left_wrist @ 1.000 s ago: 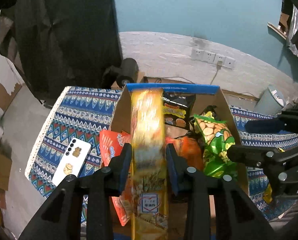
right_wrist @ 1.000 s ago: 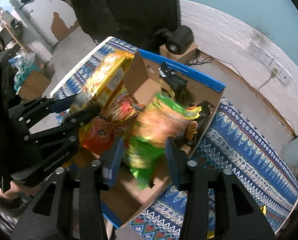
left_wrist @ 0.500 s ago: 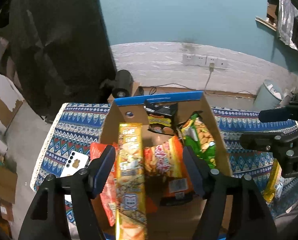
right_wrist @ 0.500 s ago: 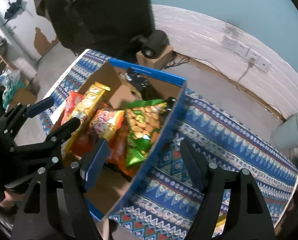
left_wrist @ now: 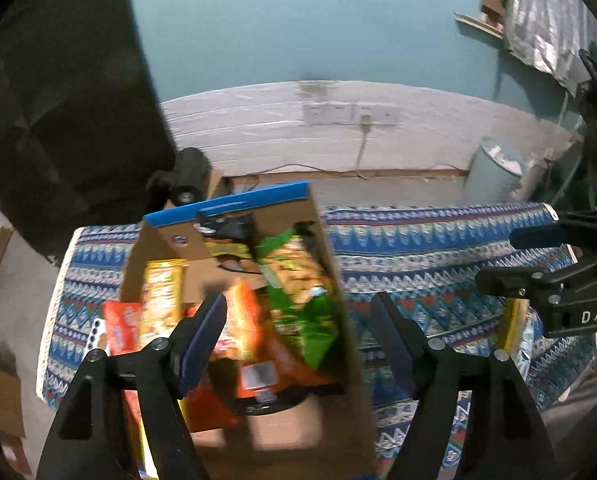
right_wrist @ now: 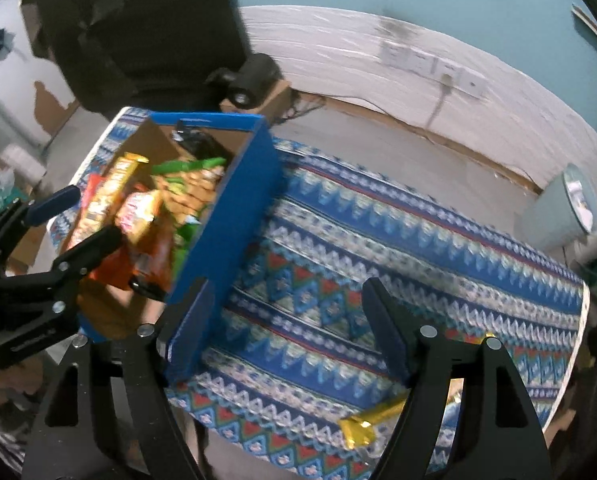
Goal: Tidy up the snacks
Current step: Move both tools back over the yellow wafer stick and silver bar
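Hanging over the near end of the cardboard box, the left gripper has its fingers wide, having just been opening, with nothing pressed between them. The right gripper is likewise spread and grips nothing, poised above the patterned tablecloth just beside the box's blue outer wall. A gold-wrapped snack lies by the tablecloth's near edge. Inside the box stand a yellow packet, an orange packet and a green bag; a black packet leans at the far end.
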Tool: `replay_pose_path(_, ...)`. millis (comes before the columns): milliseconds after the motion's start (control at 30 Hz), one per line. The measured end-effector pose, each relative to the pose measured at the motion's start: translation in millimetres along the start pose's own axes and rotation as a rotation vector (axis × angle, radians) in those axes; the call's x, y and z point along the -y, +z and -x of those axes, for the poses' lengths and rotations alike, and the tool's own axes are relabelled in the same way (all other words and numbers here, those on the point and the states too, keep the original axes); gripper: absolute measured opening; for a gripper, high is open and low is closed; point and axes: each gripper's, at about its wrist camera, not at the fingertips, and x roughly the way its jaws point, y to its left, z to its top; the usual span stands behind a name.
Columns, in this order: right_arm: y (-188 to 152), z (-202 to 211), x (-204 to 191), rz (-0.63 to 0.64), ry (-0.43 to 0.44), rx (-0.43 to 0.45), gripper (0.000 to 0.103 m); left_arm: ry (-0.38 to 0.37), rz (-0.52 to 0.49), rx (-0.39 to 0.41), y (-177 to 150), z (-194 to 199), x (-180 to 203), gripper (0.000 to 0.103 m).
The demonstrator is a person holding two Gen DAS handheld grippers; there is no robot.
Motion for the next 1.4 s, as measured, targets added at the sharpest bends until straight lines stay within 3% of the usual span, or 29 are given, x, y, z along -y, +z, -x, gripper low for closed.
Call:
replay_pose_path(267,-31.5,4.6,51.6,-0.088,-0.039,-0.018,0.076,-0.059,-0.118,-0.058,-1.5,-17.2,61.2,0.077)
replay_pose_path(667,-93.3,-7.2,122.5,-0.233,-0.093,-0.097,0.076,-0.153,-0.218,-0.167,-9.8,-49.6,136.2,0.077)
replay_pose_path(1067,-149.9,-37.7,156.8,-0.332,-0.139,-0.212,0.076,-0.186,-0.297,-0.251,-26.6,-77.7,185.9,0.077)
replay_pose_path(1400,-167.2,-71.6,161.7,-0.388,-0.129,-0.287,0.076,-0.179,-0.345,-0.300,-40.3,-93.4,204.1,0.077)
